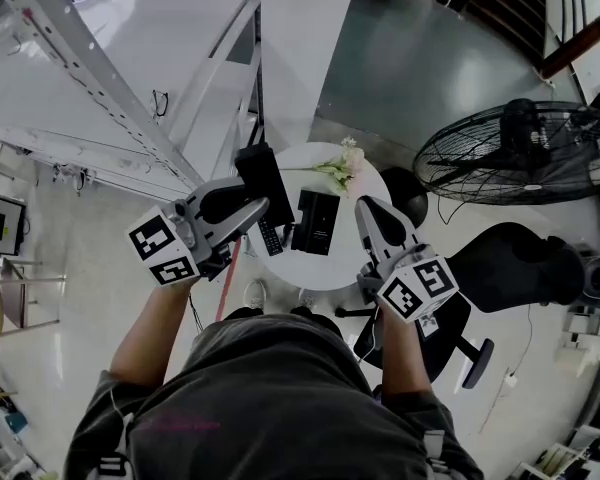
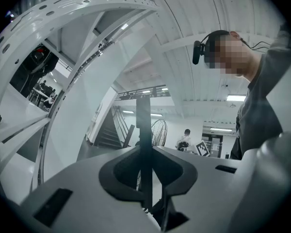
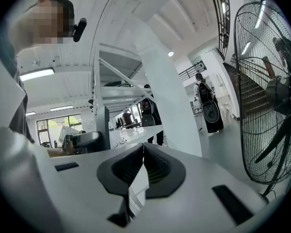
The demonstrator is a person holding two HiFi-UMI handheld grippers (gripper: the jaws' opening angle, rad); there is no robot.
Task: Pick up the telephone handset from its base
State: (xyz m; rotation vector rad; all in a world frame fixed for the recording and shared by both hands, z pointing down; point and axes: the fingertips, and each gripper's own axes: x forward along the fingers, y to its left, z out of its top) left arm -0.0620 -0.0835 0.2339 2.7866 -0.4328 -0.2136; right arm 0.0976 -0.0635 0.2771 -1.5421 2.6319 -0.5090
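Handset (image 1: 261,180) pinched in left tongs (image 1: 262,207) hangs clear of its base (image 1: 316,223) at bench's (image 1: 320,268) left edge, right tongs (image 1: 368,208) pressed together, empty; lift seemingly done, steady hold next.

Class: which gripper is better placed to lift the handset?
Left, probably: the left gripper, jaws shut, reaches over the round white table beside the black telephone; the right gripper hangs at its edge.

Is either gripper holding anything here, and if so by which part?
Nothing is held. The left gripper and right gripper have nothing between their jaws; the telephone lies on the table.
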